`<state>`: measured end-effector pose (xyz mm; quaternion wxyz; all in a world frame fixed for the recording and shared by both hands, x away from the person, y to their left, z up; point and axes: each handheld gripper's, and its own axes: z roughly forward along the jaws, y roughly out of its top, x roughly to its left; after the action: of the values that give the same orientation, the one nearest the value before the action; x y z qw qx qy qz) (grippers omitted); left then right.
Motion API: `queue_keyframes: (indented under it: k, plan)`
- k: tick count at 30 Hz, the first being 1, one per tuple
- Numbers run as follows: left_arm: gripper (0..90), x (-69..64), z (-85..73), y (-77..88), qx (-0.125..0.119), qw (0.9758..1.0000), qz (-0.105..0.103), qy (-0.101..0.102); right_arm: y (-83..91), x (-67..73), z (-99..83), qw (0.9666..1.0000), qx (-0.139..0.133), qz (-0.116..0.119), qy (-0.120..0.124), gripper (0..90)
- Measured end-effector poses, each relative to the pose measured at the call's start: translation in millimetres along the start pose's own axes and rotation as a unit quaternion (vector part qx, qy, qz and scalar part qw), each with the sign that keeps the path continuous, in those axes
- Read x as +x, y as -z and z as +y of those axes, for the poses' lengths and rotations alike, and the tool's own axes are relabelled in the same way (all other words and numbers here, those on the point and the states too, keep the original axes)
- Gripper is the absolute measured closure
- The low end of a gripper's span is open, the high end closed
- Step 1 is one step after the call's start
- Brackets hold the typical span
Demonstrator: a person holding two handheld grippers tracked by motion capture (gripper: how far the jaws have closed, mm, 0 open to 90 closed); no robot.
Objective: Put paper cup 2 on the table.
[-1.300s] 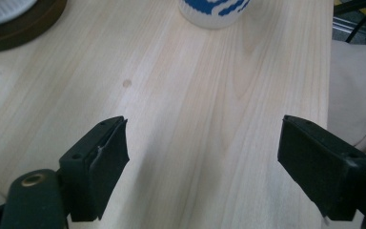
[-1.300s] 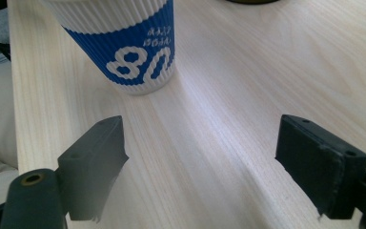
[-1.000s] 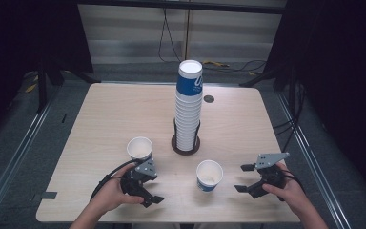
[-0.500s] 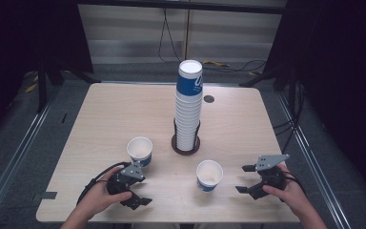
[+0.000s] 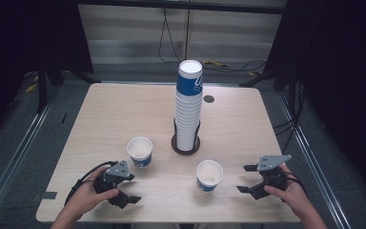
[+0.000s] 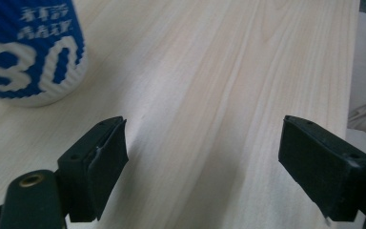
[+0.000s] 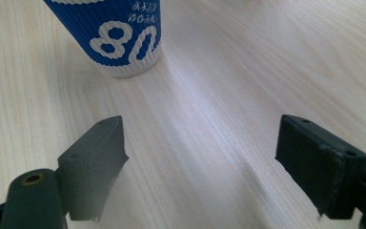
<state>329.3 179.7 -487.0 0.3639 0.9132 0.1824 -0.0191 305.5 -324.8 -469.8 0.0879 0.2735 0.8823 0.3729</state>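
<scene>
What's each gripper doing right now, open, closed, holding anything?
Left gripper: open, holding nothing, low over the table.
Right gripper: open, holding nothing, pointed toward a paper cup.

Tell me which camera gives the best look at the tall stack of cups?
The high view: it shows the tall stack of cups whole, upright in its dark holder mid-table. The two gripper views look low across the table at single loose cups instead.
</scene>
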Motion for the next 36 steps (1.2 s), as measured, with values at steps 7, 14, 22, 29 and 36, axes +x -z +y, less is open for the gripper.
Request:
queue_keyframes:
  k: [7,14,22,29,36]
  plan:
    - [16.5,10.2,-12.3,9.2,-0.01,0.9997,0.018,0.01,-0.5,1.3,0.3,1.0,-0.001,0.002,0.003,16.3]
    - [16.4,16.8,-19.8,14.5,-0.013,0.9993,0.03,0.017,-0.8,1.1,-0.8,1.0,0.0,-0.002,0.005,16.3]
    - [16.4,19.9,-25.5,20.0,-0.019,0.9989,0.04,0.018,-1.1,1.0,-2.7,1.0,0.002,-0.004,0.005,16.3]
    - [16.4,23.0,-33.8,25.9,-0.022,0.9981,0.05,0.026,-2.1,-0.8,-3.7,0.9999,0.006,-0.009,0.006,16.3]
    - [16.4,27.6,-40.8,30.7,-0.027,0.9968,0.064,0.039,-1.4,-1.6,-5.7,0.9998,0.007,-0.014,0.008,16.3]
